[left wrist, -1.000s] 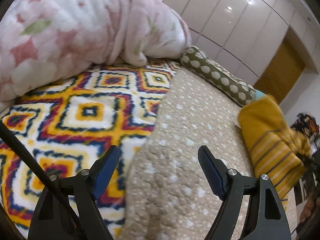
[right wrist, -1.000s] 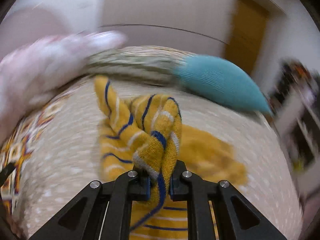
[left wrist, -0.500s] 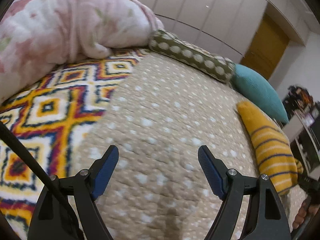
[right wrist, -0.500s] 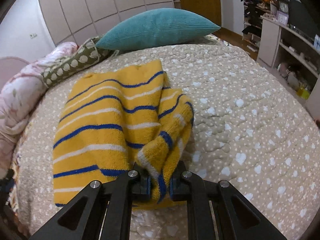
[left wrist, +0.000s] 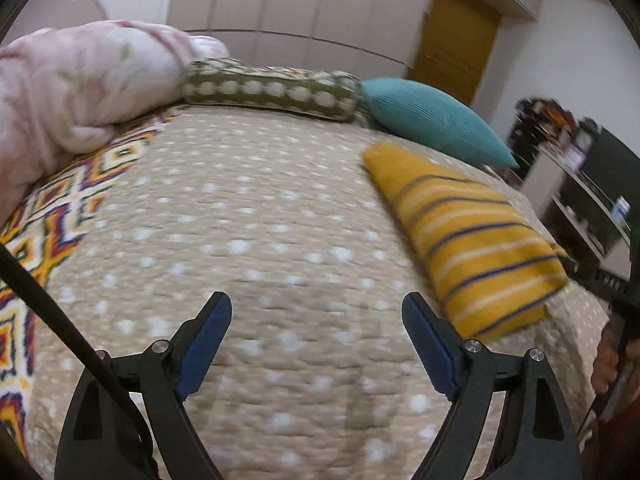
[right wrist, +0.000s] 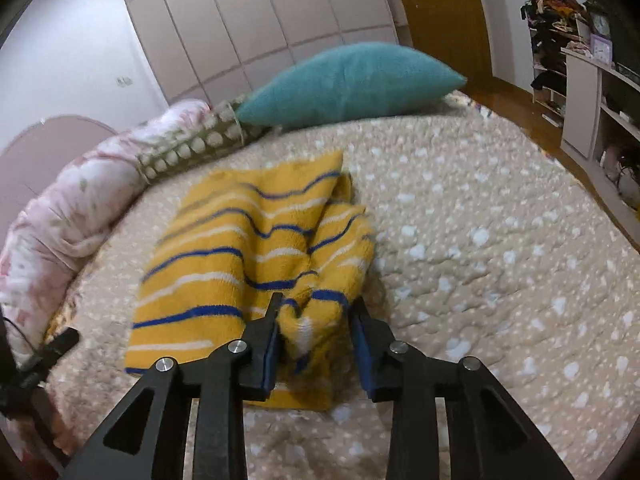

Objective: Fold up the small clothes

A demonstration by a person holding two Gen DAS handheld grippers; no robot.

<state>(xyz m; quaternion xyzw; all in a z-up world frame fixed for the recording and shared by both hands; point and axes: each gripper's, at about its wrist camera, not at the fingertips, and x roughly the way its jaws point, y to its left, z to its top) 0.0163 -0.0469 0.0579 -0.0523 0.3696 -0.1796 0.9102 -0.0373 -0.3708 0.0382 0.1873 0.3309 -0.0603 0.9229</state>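
A yellow knit garment with blue and white stripes (right wrist: 240, 248) lies folded on the beige dotted bedspread (right wrist: 480, 260). Its bunched near edge sits between the fingers of my right gripper (right wrist: 317, 302). The jaws are opening, and a gap shows between the cloth and the right pad. In the left wrist view the same garment (left wrist: 472, 232) lies off to the right. My left gripper (left wrist: 316, 304) hovers wide open over bare bedspread (left wrist: 260, 220), left of the garment, with nothing between its fingers; its jaws are still widening.
A teal pillow (right wrist: 352, 80) and an olive dotted bolster (left wrist: 272, 88) line the far side of the bed. A pink floral duvet (left wrist: 80, 80) and a geometric blanket (left wrist: 52, 216) lie at the left. Shelves (right wrist: 592, 112) stand at the right. A person's hand (left wrist: 612, 356) shows at the right edge.
The right gripper brought the garment down onto the bed and its jaws have parted from a tight grip. The left gripper swept right, from the patterned blanket across the bedspread toward the garment.
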